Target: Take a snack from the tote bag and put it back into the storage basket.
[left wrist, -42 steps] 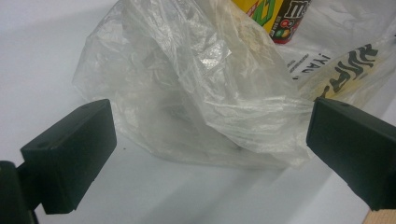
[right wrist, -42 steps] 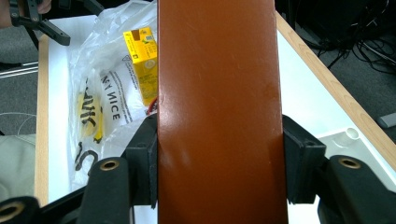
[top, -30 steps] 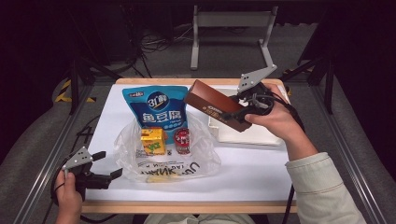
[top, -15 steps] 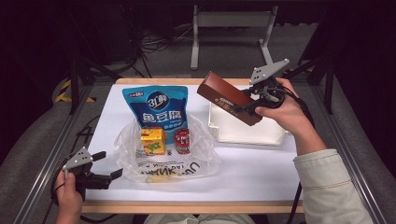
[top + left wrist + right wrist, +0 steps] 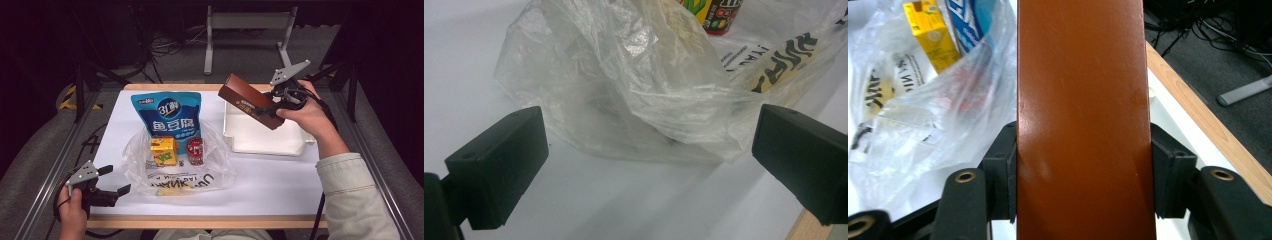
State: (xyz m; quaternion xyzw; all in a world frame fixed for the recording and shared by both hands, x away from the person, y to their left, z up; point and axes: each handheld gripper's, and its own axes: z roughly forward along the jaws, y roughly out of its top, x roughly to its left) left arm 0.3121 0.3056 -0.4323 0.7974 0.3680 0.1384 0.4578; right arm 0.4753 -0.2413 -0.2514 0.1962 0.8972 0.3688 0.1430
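My right gripper (image 5: 274,106) is shut on a long brown box (image 5: 249,100), held tilted in the air over the white tray (image 5: 265,142). In the right gripper view the brown box (image 5: 1083,120) runs up between the two jaws, pressed on both sides. A clear plastic bag (image 5: 175,165) lies mid-table with a yellow carton (image 5: 163,151) and a red can (image 5: 195,151) in it; a blue snack pouch (image 5: 170,117) stands at its back. My left gripper (image 5: 114,181) is open at the table's front left, facing the plastic bag (image 5: 634,85) with nothing between its jaws.
The white table sheet (image 5: 270,175) is bare in front of the tray. A wooden table edge (image 5: 210,221) runs along the front. Metal stand legs (image 5: 247,30) and cables lie on the dark floor behind the table.
My right gripper has carried the brown box up and to the right, from low over the tray's left side to higher above its back. The left gripper stayed put.
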